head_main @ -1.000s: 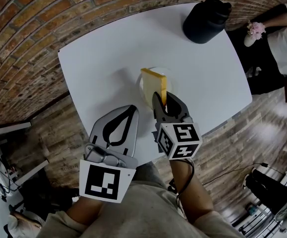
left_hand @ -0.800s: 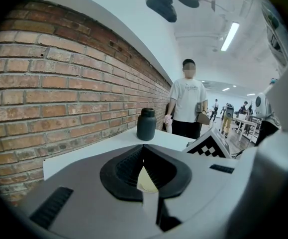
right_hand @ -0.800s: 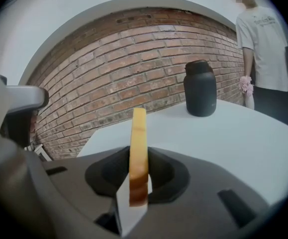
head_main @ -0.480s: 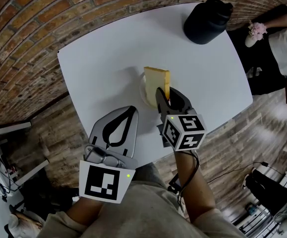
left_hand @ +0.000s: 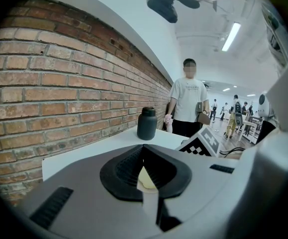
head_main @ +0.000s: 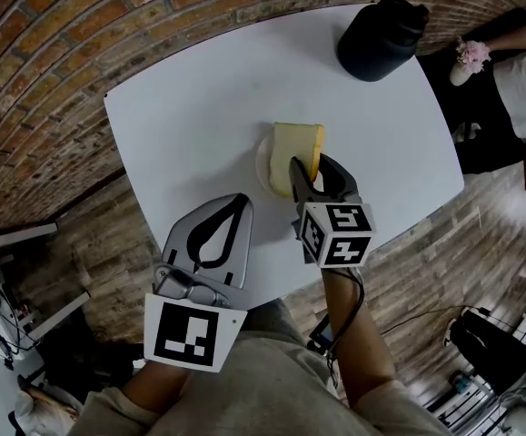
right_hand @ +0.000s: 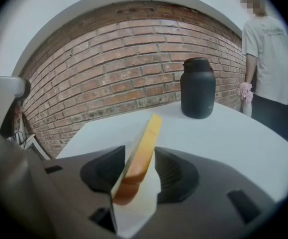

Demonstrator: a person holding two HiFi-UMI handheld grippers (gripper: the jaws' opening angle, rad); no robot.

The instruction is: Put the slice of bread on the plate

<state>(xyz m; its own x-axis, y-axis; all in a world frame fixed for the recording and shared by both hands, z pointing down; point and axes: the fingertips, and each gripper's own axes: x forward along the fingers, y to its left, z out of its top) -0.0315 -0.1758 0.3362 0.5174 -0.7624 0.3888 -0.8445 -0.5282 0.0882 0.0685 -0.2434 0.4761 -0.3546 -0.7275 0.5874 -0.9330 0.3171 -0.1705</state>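
A pale slice of bread with a golden crust leans tilted over the small white plate in the middle of the white table. My right gripper reaches around the slice's near end. Its jaws are opening. In the right gripper view the bread stands between them and leans left, with a gap on its right side. My left gripper rests over the table's near edge, left of the plate, with its tips together and nothing in it.
A black jug stands at the table's far right corner, also seen in the right gripper view as the jug. A person stands beyond that corner. A brick wall runs along the table's left and far sides.
The right gripper moved forward and to the right over the plate. The slice went from nearly edge-on to leaning flatter, and the jaws spread wider. The left gripper stayed still.
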